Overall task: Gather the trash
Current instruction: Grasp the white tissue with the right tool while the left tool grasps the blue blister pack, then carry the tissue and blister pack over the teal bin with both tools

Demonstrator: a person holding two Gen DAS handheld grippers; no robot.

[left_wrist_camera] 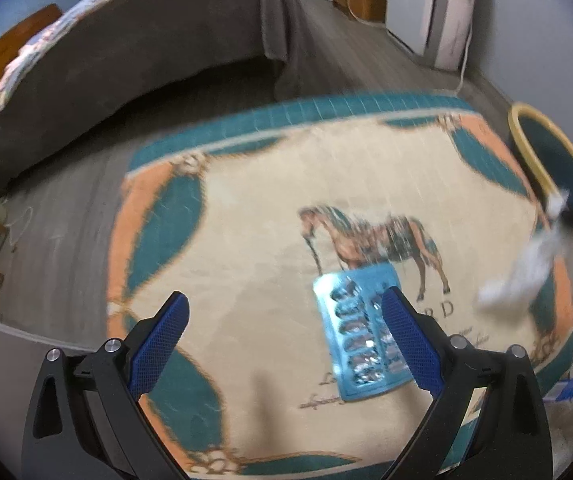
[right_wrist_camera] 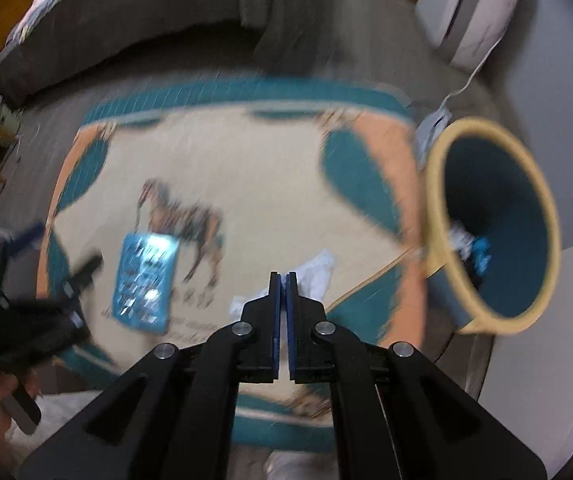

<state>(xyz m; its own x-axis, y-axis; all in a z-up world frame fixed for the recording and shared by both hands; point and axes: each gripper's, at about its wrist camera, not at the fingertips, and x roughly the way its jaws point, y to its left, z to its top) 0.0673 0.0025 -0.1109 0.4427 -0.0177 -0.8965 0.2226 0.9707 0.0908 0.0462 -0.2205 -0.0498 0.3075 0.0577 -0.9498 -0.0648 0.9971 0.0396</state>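
– Starting with item one, the left gripper [left_wrist_camera: 285,294]: condition?
– Jaws spread wide, blue pads facing each other, nothing between them. It points steeply down at the rug [left_wrist_camera: 246,200].
– Item nearest it?
– One blister pack [left_wrist_camera: 354,332], teal card with silvery pockets, lying flat on the rug. It sits under the right-hand finger, which covers part of its right edge. Its far end touches the legs of the printed horse [left_wrist_camera: 374,240].
– Item two, the right gripper [right_wrist_camera: 282,276]?
– Jaws pressed together, pinching a white paper wad [right_wrist_camera: 318,268] at the tips. In the left wrist view the wad trails, blurred, from those tips over the rug's right side.
– Next outward?
– One trash bin [right_wrist_camera: 432,184], yellow rim and teal inside, standing just off the rug's right edge, to the right of the right gripper. White and blue scraps [right_wrist_camera: 470,244] lie at its bottom.
– The rug itself?
– Cream centre, with orange and teal ovals and a teal border, laid on a grey plank floor [left_wrist_camera: 66,240].
– Far field?
– One bed [left_wrist_camera: 126,60] with a grey cover, far left. One white appliance [left_wrist_camera: 446,8] against the far right wall, with a white cable [left_wrist_camera: 464,60] running down to the floor.
– Picture quality?
– Both views are smeared; fine print on the rug is unreadable.
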